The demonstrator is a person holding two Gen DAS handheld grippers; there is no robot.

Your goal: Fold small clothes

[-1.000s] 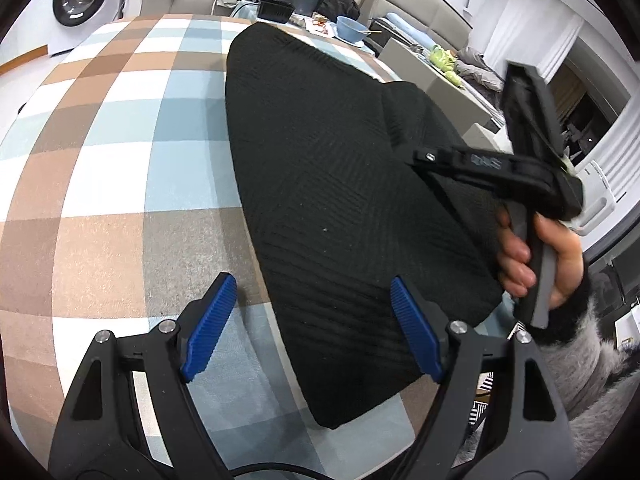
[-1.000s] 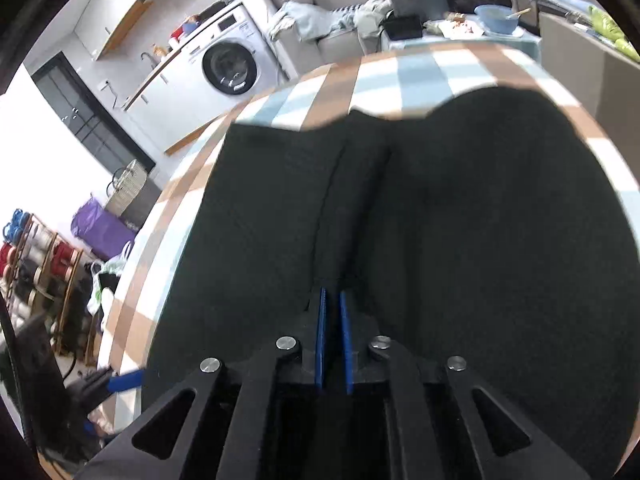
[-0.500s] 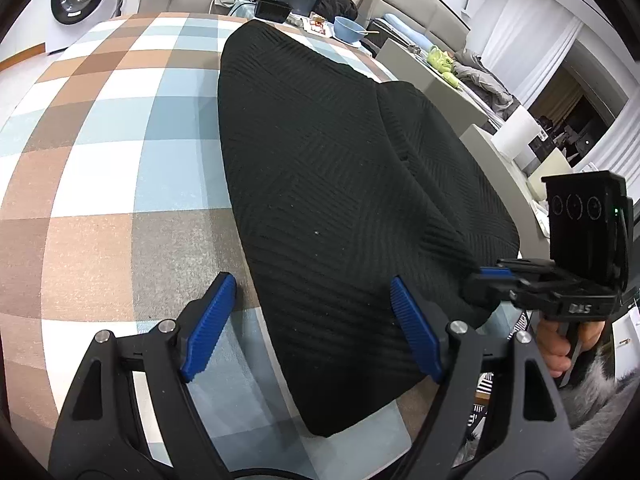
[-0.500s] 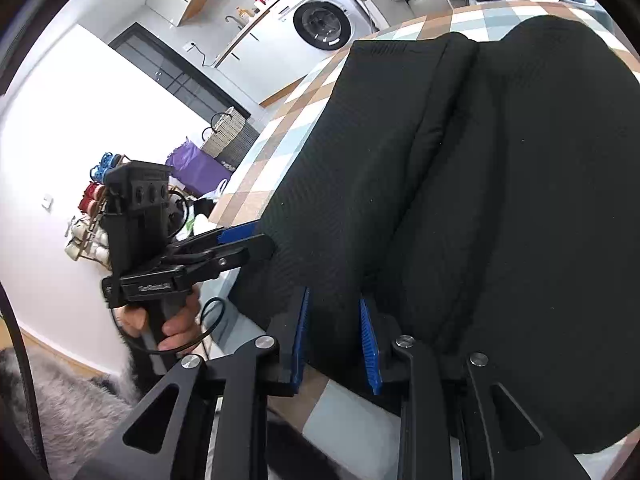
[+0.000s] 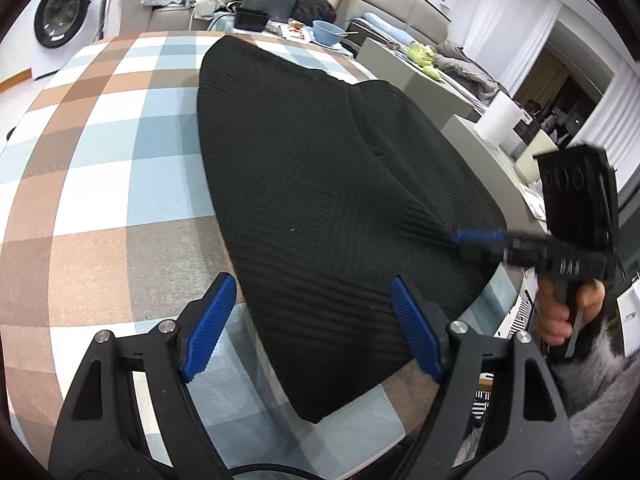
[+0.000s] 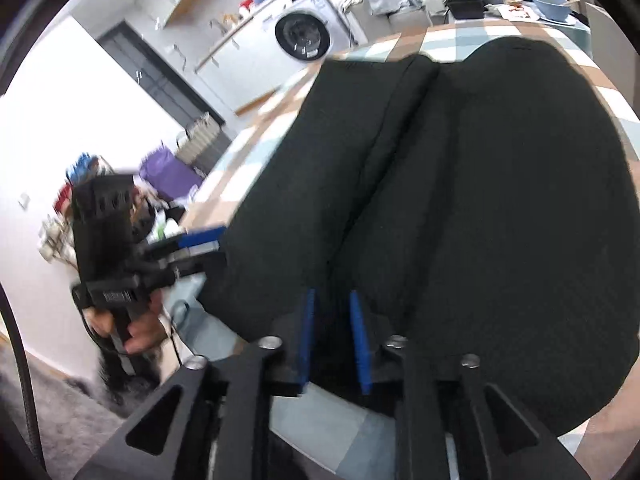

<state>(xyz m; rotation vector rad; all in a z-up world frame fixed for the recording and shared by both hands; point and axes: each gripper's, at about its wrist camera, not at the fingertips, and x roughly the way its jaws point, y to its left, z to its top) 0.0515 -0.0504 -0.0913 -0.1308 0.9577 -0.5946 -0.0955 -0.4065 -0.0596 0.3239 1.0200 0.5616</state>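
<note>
A black knit garment (image 5: 328,184) lies on the checked tablecloth (image 5: 100,152), one part folded over along a ridge (image 6: 384,168). My left gripper (image 5: 316,328) is wide open at the garment's near left corner, its blue pads (image 5: 208,320) astride the edge. It also shows in the right wrist view (image 6: 200,240). My right gripper (image 6: 334,340) has its jaws partly apart around the garment's near edge at the fold. It also shows in the left wrist view (image 5: 476,238), fingertips at the garment's right edge.
A washing machine (image 5: 60,12) stands beyond the table at far left. A sofa with clothes, a black tray (image 5: 268,0) and a blue bowl (image 5: 326,32) lie behind the table. A white side table (image 5: 472,132) stands at right. The table's front edge is near my grippers.
My right gripper, shut on the fold a second ago, has drawn back to the near edge and opened partly. My left gripper stayed open at its corner.
</note>
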